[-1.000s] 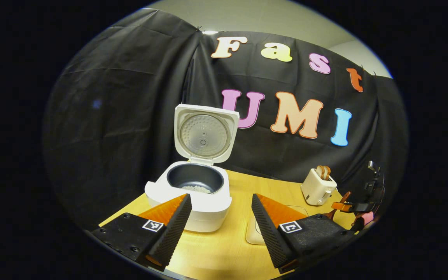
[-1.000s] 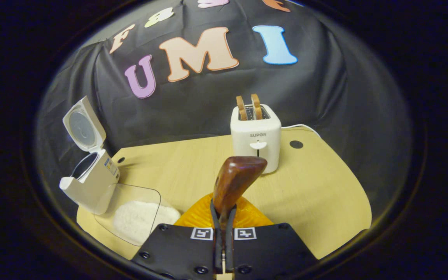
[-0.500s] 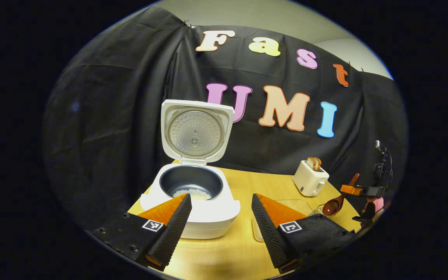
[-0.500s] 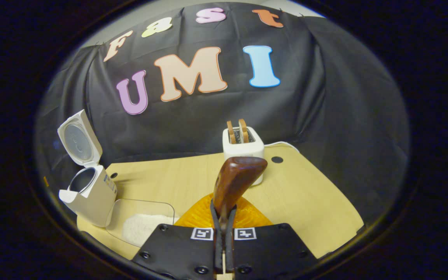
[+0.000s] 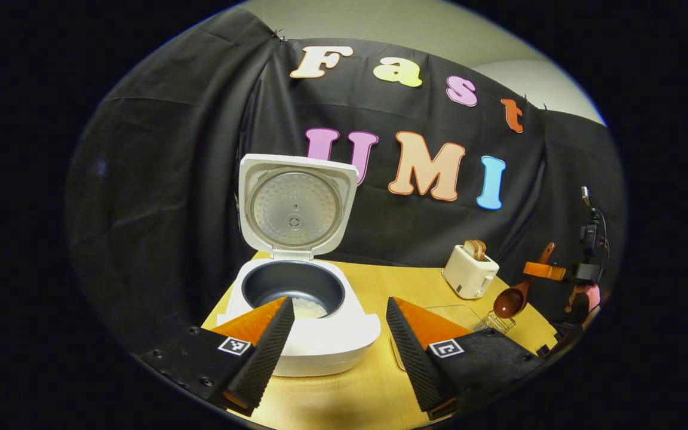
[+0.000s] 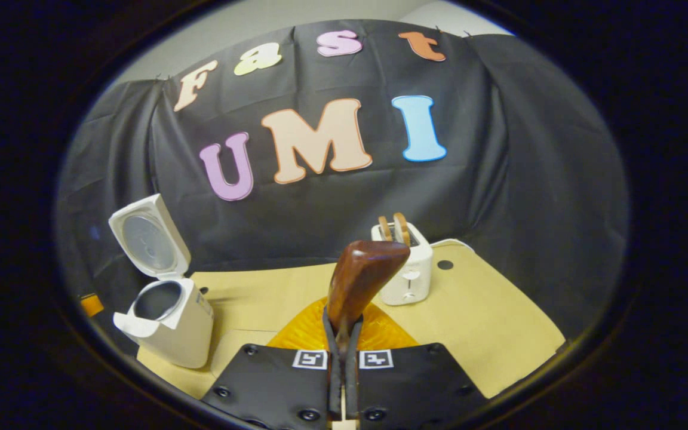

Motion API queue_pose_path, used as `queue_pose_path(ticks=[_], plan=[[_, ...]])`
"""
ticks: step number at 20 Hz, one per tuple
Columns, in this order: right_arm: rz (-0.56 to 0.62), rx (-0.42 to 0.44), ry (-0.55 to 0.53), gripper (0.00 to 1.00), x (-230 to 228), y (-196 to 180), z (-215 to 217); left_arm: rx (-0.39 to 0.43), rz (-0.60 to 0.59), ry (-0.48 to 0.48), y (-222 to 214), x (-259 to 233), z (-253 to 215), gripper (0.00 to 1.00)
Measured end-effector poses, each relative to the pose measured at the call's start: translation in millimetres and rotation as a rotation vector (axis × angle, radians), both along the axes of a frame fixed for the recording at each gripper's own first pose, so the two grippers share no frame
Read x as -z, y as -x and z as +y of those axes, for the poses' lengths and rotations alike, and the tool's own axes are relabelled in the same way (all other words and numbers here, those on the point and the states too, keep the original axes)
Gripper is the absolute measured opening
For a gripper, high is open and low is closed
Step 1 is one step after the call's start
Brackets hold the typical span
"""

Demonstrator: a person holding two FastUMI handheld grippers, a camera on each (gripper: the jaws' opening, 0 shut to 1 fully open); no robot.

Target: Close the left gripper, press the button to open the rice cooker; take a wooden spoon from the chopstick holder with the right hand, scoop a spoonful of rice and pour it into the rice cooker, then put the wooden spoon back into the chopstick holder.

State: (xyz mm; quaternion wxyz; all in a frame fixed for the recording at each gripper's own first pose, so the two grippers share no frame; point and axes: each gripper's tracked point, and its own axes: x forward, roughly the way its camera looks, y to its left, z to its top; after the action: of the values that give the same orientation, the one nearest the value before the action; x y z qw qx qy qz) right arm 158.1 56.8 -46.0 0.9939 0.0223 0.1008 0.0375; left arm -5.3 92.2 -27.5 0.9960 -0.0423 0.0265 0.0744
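- Your left gripper [image 5: 338, 334] hung with jaws spread before the open rice cooker [image 5: 302, 310];
- Your right gripper [image 6: 344, 352] pinched the wooden spoon [image 6: 361, 282] above the bench [image 6: 487, 322].

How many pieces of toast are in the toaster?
2. Both toast slices stand upright side by side in the slots of the white toaster, at the back of the table.

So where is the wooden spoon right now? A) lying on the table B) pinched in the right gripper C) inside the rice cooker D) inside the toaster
B: in the right gripper view the right gripper has both fingers pressed on the wooden spoon, which sticks up between them.
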Motion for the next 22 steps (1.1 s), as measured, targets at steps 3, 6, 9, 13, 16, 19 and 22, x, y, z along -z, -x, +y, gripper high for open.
queue_pose_path(ticks=[3,6,9,13,16,19,22], plan=[[0.0,-0.039,-0.008,0.05,5.7,-2.1,30.6,0.021,-0.012,-0.028,1.2,-2.4,0.6,0.92],[0.018,-0.071,-0.003,0.05,22.8,-7.8,56.3,0.01,-0.018,-0.074,4.6,-5.1,9.9,0.87],[0.044,-0.085,0.005,0.06,44.8,-16.4,76.3,0.005,-0.002,-0.099,7.8,-2.0,15.0,0.92],[0.069,-0.052,0.104,0.06,81.9,-26.6,84.6,0.002,0.011,-0.093,9.5,0.6,22.1,0.93],[0.081,-0.022,0.212,0.06,113.4,-35.8,84.6,-0.007,0.01,-0.1,12.2,0.4,31.5,0.93],[0.107,-0.009,0.259,0.06,136.4,-37.9,90.0,-0.017,0.008,-0.1,14.7,-0.7,43.1,0.94],[0.131,-0.015,0.234,0.06,150.7,-35.7,101.1,-0.041,0.017,-0.094,16.9,2.8,55.9,0.93]])
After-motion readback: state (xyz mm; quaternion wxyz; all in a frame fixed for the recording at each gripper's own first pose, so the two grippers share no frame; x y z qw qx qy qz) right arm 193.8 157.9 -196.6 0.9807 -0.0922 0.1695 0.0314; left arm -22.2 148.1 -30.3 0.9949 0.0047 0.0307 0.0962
